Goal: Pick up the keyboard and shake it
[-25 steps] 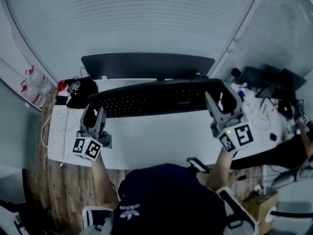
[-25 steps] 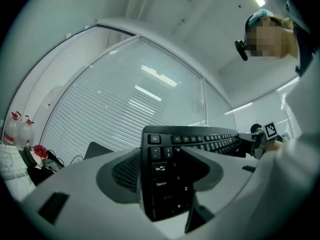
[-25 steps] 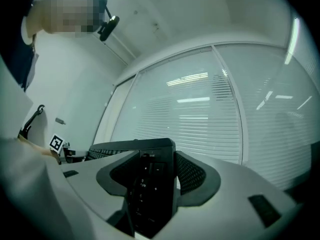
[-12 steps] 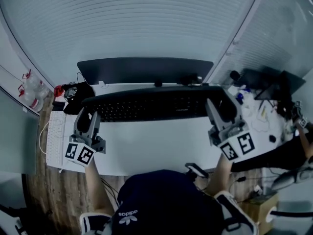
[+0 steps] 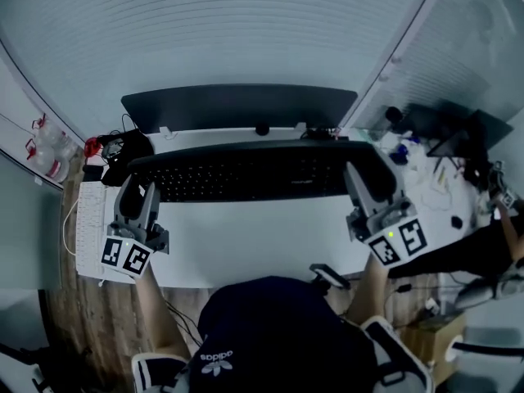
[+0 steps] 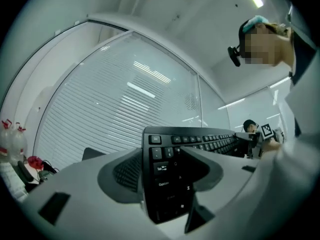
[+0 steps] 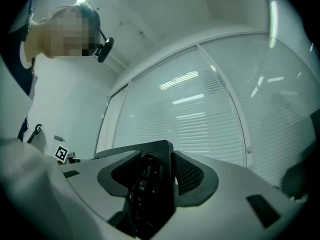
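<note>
A long black keyboard (image 5: 254,170) hangs in the air above the white desk (image 5: 262,236), held at both ends. My left gripper (image 5: 137,188) is shut on its left end; in the left gripper view the key rows (image 6: 170,184) run away between the pads (image 6: 122,171). My right gripper (image 5: 364,174) is shut on its right end. Its jaws have just been closing a little further on that end, and the number keys (image 7: 147,194) sit between the pads (image 7: 190,176) in the right gripper view.
A dark monitor (image 5: 237,106) stands behind the keyboard. A white keyboard (image 5: 86,228) lies at the desk's left edge, next to black cables (image 5: 123,150) and red-capped bottles (image 5: 45,158). Cluttered small items (image 5: 442,170) cover the right side.
The keyboard has rocked slightly and now lies more level between the two grippers. Both grips have stayed on its ends.
</note>
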A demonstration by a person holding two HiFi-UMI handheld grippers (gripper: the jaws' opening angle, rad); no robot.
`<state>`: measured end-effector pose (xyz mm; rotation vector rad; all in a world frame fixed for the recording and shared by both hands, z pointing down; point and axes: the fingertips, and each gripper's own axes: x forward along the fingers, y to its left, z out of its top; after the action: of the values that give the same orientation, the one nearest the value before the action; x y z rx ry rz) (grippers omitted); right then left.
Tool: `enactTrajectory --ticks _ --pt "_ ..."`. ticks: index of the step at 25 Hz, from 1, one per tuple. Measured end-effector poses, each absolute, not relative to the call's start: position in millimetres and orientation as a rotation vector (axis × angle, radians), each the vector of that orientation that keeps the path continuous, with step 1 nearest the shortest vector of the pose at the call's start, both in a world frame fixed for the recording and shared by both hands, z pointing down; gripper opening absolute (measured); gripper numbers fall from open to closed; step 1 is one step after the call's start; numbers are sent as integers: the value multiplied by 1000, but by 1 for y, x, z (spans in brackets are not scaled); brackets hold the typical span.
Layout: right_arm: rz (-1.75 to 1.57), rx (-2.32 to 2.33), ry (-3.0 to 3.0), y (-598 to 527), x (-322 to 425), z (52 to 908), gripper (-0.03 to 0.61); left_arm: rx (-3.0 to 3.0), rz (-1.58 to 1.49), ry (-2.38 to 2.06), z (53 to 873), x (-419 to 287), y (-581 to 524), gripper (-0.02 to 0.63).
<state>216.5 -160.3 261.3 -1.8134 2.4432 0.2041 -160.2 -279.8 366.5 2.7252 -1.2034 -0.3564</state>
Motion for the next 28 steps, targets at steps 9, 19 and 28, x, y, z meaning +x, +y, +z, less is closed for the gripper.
enactTrajectory --ticks 9,19,28 --pt "62 -1786 2386 -172 219 285 195 2816 -259 -1294 343 -168 -288 232" --pt "-106 -1620 2274 -188 211 299 195 2984 -79 -1428 275 -179 -296 232" --pt "-426 -1423 2123 -202 210 349 194 3169 135 -1557 219 -168 -288 232"
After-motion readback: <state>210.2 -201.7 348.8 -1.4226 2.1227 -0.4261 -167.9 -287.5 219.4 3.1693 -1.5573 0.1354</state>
